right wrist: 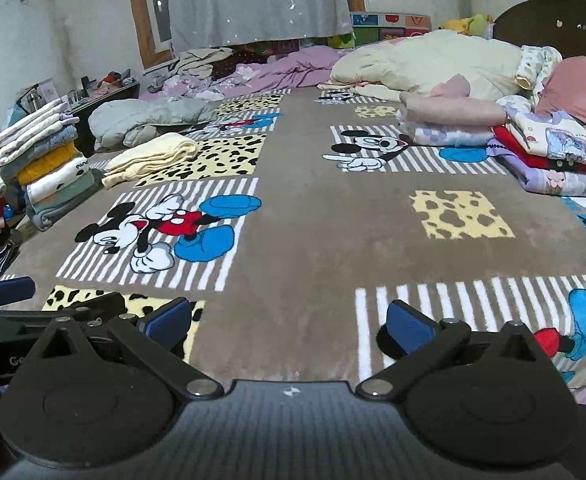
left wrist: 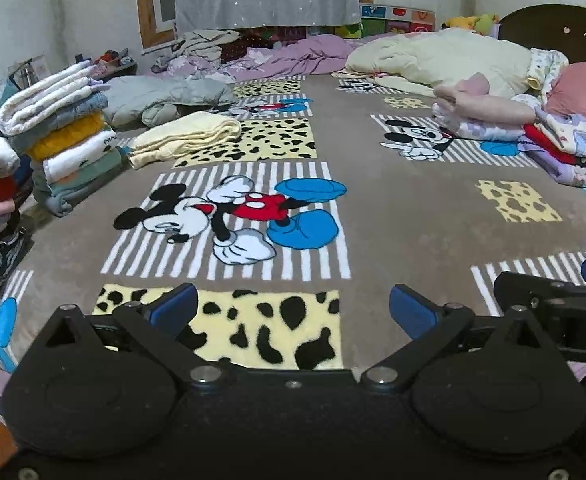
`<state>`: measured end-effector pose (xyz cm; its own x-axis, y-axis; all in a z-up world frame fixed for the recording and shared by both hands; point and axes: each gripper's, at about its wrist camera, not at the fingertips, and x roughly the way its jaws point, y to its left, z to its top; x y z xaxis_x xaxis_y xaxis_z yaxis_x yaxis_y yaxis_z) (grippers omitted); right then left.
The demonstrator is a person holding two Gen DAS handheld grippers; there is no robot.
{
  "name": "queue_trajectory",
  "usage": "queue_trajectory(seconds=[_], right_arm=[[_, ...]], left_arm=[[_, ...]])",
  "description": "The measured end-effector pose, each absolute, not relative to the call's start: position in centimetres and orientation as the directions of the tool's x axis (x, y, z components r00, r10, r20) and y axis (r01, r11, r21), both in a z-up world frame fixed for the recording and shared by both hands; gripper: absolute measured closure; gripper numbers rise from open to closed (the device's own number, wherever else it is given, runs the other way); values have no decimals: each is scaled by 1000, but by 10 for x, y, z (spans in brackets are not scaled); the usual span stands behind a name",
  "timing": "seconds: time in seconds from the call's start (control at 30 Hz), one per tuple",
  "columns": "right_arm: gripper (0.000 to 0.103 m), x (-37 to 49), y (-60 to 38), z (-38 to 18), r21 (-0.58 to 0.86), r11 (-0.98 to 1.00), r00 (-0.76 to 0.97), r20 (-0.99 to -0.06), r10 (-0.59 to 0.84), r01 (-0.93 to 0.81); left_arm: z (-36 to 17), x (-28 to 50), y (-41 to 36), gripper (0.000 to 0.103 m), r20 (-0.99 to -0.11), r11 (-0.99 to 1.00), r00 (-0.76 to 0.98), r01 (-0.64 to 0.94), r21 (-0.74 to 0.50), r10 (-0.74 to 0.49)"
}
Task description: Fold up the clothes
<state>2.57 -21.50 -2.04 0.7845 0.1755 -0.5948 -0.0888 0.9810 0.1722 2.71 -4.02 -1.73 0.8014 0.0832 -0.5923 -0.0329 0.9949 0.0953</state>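
Left wrist view: left gripper (left wrist: pixel 293 308) jaws wide apart, empty | right gripper (right wrist: pixel 289 322) same | between folds, I think | next: fetch grey jacket (left wrist: pixel 161 98)

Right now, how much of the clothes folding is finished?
Much looks done: folded stacks stand at the left and right, with a folded cream piece lying alone. Nothing is in hand; the left tool and right tool are open and empty. A crumpled heap at the far end looks unfolded.
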Motion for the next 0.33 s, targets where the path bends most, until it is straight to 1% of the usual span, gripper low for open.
queue_trajectory(seconds=[0.2, 0.33], right_arm=[[0, 31, -210, -23, 177, 979, 775, -603, 191, -104], [0, 30, -203, -21, 155, 982, 779, -600, 182, -110]], left_arm=[[-20, 28, -31, 0, -589, 995, 803, -45, 92, 91], [-20, 27, -23, 0, -578, 996, 812, -41, 82, 82]])
